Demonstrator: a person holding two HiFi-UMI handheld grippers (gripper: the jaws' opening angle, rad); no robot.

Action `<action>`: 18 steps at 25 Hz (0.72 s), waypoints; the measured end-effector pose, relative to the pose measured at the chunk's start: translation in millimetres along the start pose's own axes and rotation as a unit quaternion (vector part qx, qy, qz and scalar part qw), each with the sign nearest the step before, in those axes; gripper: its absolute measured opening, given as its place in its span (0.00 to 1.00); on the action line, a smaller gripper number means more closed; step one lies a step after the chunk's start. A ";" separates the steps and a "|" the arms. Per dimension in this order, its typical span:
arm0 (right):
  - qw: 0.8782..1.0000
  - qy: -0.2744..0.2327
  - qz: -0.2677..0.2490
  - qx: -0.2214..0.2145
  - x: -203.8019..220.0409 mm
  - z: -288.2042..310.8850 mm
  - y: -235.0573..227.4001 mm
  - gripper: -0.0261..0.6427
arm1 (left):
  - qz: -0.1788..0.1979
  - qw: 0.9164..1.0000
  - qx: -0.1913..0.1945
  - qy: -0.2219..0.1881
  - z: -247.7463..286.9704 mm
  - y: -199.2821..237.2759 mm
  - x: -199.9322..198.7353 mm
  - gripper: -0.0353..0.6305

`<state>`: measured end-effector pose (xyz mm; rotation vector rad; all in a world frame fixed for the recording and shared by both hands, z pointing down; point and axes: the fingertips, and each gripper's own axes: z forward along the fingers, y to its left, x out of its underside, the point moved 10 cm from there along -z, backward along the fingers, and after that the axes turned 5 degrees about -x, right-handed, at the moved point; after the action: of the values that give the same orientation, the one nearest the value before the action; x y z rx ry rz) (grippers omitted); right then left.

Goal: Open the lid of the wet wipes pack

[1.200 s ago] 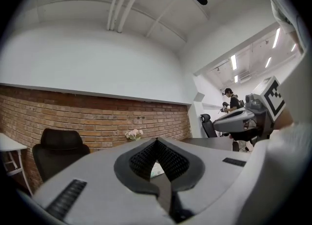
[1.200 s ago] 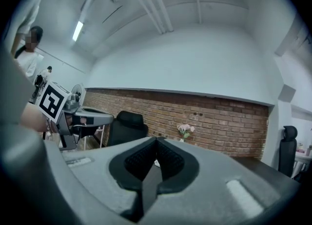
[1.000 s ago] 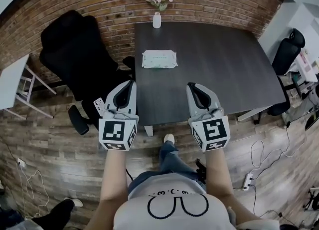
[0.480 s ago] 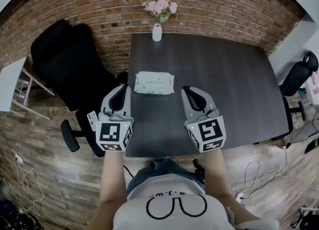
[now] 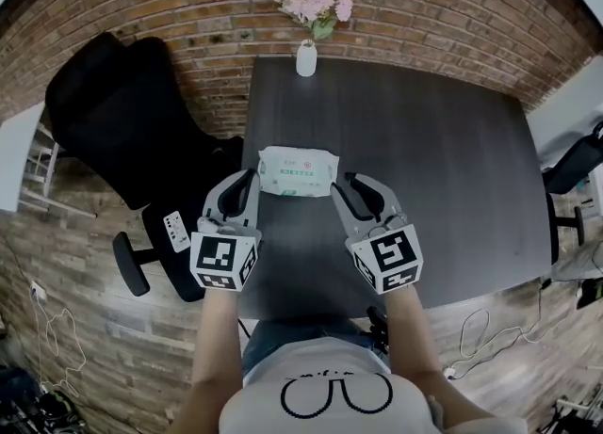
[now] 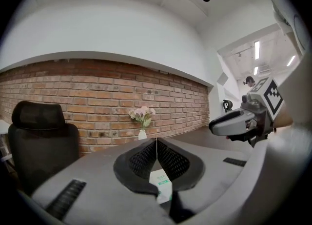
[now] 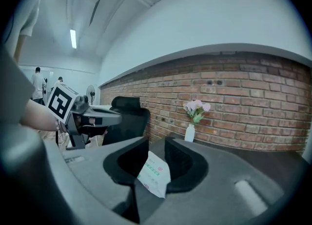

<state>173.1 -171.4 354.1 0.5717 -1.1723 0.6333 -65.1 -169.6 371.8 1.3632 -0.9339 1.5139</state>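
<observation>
The wet wipes pack [image 5: 298, 170], white with green print, lies flat on the dark table [image 5: 424, 168] near its left front part. My left gripper [image 5: 247, 178] hovers just off the pack's left end with its jaws shut and nothing in them. In the left gripper view the pack [image 6: 163, 190] shows just below the left gripper's [image 6: 156, 142] closed tips. My right gripper [image 5: 339, 184] is at the pack's right end. Its jaws have just been opening and stand apart with nothing between them. The pack [image 7: 155, 173] shows through the right gripper's [image 7: 156, 146] gap, just ahead.
A white vase of pink flowers [image 5: 307, 56] stands at the table's far edge against the brick wall [image 5: 188, 8]. A black office chair [image 5: 122, 112] sits left of the table. Cables lie on the wooden floor [image 5: 490, 329] at the right.
Both grippers have moved forward over the table's front edge to either end of the pack. The right jaws, shut before, now stand apart.
</observation>
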 end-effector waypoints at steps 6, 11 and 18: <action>0.998 0.047 0.007 -0.029 20.9 42.9 -8.6 0.24 | -0.021 0.997 0.038 0.060 35.3 13.7 29.5 0.10; 0.995 0.082 -0.001 -0.050 40.8 74.6 -12.6 0.27 | -0.032 0.992 0.063 0.103 55.2 22.4 59.5 0.11; 0.985 0.126 -0.055 -0.106 68.2 116.7 -19.8 0.28 | -0.033 0.983 0.073 0.168 80.0 34.4 103.9 0.11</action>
<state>128.8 -256.7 451.2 0.3617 -0.9490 0.4639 -72.5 -243.6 485.1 1.1761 -0.5706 1.7205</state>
